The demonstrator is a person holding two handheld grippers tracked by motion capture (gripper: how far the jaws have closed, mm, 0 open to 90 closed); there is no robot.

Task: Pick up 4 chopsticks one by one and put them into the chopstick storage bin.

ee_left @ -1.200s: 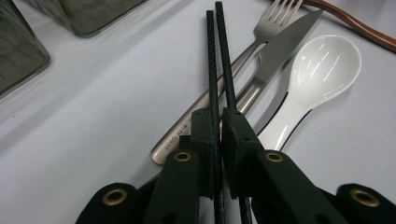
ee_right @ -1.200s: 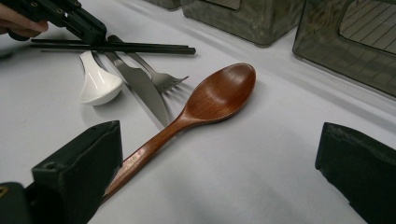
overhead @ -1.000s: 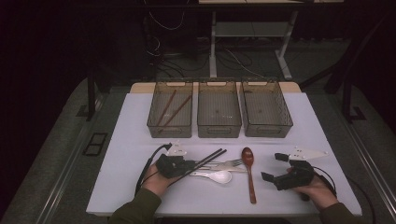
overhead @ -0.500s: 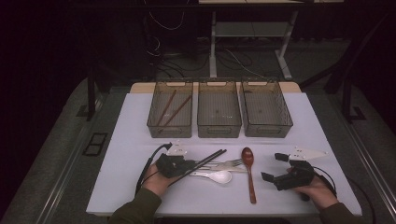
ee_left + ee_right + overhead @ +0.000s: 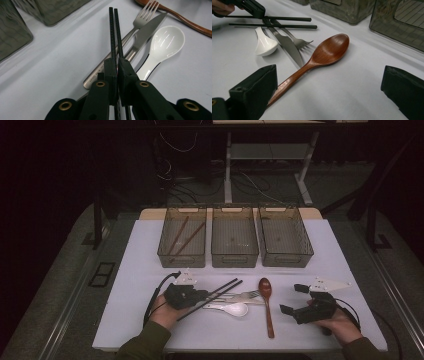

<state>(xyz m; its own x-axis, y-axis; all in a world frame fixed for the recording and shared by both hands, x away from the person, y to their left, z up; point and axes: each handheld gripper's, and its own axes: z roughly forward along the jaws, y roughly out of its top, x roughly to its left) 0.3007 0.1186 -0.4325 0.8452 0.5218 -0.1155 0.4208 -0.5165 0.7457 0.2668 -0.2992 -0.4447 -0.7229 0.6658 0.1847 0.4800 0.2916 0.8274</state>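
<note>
My left gripper [image 5: 198, 295] is shut on a pair of black chopsticks [image 5: 220, 292] near their lower end; they slant up to the right over the other cutlery. In the left gripper view the jaws [image 5: 117, 68] pinch both sticks [image 5: 114, 30], which run out over a steel fork [image 5: 143, 17], a knife [image 5: 147, 30] and a white ceramic spoon [image 5: 166, 42]. My right gripper [image 5: 293, 299] rests open at the table's right. A brown wooden spoon [image 5: 327, 52] lies just beyond its jaws, apart from them, and left of that gripper from above [image 5: 267, 306].
Three clear bins stand in a row at the back of the white table [image 5: 140, 270]. The left bin [image 5: 165, 251] holds two brown chopsticks [image 5: 184, 237]; the middle bin [image 5: 235, 256] and right bin [image 5: 305, 251] look bare inside. A cable trails from each gripper.
</note>
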